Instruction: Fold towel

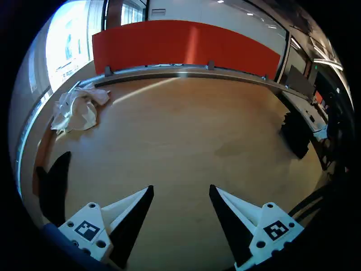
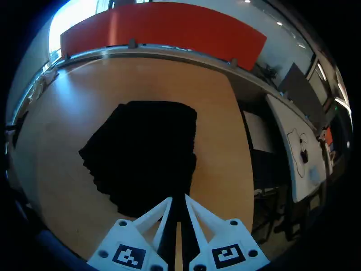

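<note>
A black towel point(image 2: 144, 153), folded into a thick stack, lies on the wooden table point(image 2: 76, 95) in the right gripper view. My right gripper point(image 2: 178, 198) is shut, its tips meeting at the stack's near edge; whether cloth is pinched between them I cannot tell. The same black stack point(image 1: 295, 133) appears at the table's right edge in the left gripper view. A crumpled white towel point(image 1: 76, 110) lies at the far left of the table point(image 1: 189, 131). My left gripper point(image 1: 180, 189) hovers open above bare wood, nothing between its fingers.
An orange divider panel point(image 1: 185, 45) with a metal rail runs along the table's far edge. A dark shape point(image 1: 54, 189) sits at the near left edge. A white desk point(image 2: 298, 153) with cables stands beyond the table's right side.
</note>
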`<state>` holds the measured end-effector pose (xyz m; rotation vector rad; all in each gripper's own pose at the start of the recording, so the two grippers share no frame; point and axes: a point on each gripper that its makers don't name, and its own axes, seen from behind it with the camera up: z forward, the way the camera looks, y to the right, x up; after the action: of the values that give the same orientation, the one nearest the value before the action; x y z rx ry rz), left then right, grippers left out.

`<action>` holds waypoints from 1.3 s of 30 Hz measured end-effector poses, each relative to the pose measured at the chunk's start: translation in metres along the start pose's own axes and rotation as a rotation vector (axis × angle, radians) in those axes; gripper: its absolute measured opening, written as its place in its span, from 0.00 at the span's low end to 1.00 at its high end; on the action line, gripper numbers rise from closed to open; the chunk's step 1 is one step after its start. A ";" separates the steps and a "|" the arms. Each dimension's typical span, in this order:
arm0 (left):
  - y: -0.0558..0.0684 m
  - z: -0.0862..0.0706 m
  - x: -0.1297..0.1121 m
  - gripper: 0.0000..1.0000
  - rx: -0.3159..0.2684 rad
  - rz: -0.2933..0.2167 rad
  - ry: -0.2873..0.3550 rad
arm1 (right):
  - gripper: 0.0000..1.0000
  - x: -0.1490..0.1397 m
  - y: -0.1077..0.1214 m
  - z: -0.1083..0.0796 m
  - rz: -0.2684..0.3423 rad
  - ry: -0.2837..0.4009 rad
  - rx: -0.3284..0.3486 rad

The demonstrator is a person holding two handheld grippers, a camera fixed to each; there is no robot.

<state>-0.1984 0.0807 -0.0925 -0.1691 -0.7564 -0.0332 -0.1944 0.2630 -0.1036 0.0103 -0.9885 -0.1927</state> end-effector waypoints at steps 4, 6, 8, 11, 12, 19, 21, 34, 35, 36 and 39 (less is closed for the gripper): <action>-0.001 -0.001 -0.001 0.91 0.002 -0.003 0.000 | 0.04 -0.003 0.002 0.005 0.009 -0.010 -0.007; -0.002 -0.001 -0.001 0.91 0.004 -0.002 -0.001 | 0.04 -0.004 0.002 0.007 0.014 -0.014 -0.010; -0.003 -0.001 -0.001 0.91 0.005 -0.001 -0.001 | 0.04 -0.005 0.003 0.007 0.017 -0.015 -0.011; -0.003 -0.002 -0.002 0.91 0.006 -0.001 -0.002 | 0.04 -0.007 0.004 0.009 0.021 -0.021 -0.015; -0.004 -0.002 -0.002 0.91 0.007 -0.001 -0.002 | 0.04 -0.007 0.005 0.009 0.021 -0.024 -0.017; -0.005 -0.003 -0.004 0.91 0.009 -0.002 -0.003 | 0.05 -0.010 0.005 0.012 0.019 -0.036 -0.022; -0.005 -0.003 -0.004 0.91 0.010 -0.002 -0.002 | 0.05 -0.010 0.005 0.012 0.018 -0.036 -0.024; -0.008 -0.004 -0.002 0.91 0.010 -0.005 0.002 | 0.18 -0.012 0.002 0.001 0.013 -0.021 -0.041; -0.008 -0.004 -0.003 0.91 0.010 -0.005 0.002 | 0.20 -0.013 0.003 0.000 0.013 -0.020 -0.044; -0.008 -0.004 -0.003 0.91 0.009 -0.005 0.002 | 0.21 -0.013 0.003 -0.001 0.013 -0.018 -0.048; -0.008 -0.004 -0.003 0.91 0.007 -0.004 0.002 | 0.36 -0.015 0.004 -0.004 0.016 -0.014 -0.056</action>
<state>-0.1987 0.0719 -0.0961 -0.1609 -0.7546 -0.0344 -0.1983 0.2686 -0.1178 -0.0499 -0.9965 -0.2059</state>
